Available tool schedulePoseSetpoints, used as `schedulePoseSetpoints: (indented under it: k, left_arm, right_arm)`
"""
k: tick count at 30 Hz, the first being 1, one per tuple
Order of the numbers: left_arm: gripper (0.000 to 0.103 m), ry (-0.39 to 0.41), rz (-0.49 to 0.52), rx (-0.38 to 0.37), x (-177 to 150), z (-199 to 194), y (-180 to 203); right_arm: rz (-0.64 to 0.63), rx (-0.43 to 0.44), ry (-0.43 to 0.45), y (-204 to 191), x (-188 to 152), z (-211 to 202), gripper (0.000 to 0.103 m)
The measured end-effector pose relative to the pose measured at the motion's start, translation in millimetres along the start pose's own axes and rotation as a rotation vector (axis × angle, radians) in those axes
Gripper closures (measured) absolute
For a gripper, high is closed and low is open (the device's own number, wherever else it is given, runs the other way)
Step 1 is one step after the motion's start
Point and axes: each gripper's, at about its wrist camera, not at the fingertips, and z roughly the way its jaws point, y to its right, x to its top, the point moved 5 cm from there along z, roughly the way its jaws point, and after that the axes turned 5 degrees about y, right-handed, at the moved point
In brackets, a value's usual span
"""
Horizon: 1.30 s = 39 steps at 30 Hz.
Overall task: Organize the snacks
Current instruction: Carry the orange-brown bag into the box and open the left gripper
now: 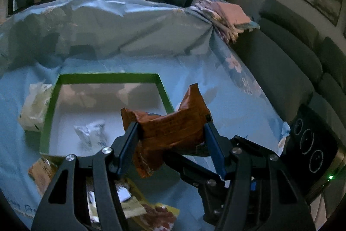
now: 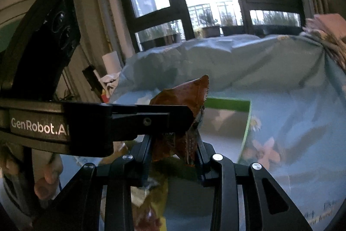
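The orange snack packet (image 1: 170, 129) hangs in the air above the blue flowered cloth (image 1: 194, 70) that covers the bench, crumpled into a saddle shape with its two ends pointing up. The left tongs (image 1: 170, 133) grip it across its width, one blue pad pressed into each side of the wrapper. In the right wrist view the same packet (image 2: 183, 105) also sits between the pads of the right tongs (image 2: 173, 151), which pinch its lower part, so both tongs are closed on the one packet. The body of the left tool crosses that view from the left, with white lettering on its side.

Just beyond the packet lies a shallow tray with a green rim (image 1: 108, 76) and a pale floor. A small silvery wrapper (image 1: 90, 133) lies inside the tray near its near edge. A pale packet (image 1: 34, 109) rests on the cloth against the tray's left wall. Nearer, below the tongs, more snack bags lie on the cloth: a tan one (image 1: 41, 172) at the left and a yellow one with red printing (image 1: 157, 213).

At the far right of the bench sits a pile of folded fabric (image 1: 229, 14); beyond it stands a grey sofa (image 1: 292, 53).
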Motion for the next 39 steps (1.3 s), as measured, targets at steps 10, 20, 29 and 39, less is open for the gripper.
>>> schedulePoseSetpoints:
  k: [10, 20, 29, 39]
  left_arm:
    - [0.041, 0.051, -0.062, 0.024, 16.6, 8.1, -44.6]
    - [0.041, 0.029, -0.098, 0.022, 21.3, 33.0, -73.2]
    - [0.041, -0.012, -0.139, 0.021, 17.7, 52.4, -95.2]
    - [0.041, -0.060, -0.170, 0.020, 7.8, 67.8, -106.8]
  right_arm:
    - [-0.049, 0.025, -0.030, -6.1, 11.1, 47.7, 0.068]
    - [-0.038, 0.009, -0.072, -0.1, 4.3, 78.5, 0.068]
    - [-0.024, 0.004, -0.133, 3.3, -6.1, 100.5, 0.068]
    - [0.006, -0.008, -0.203, 10.6, -17.2, 118.6, 0.068]
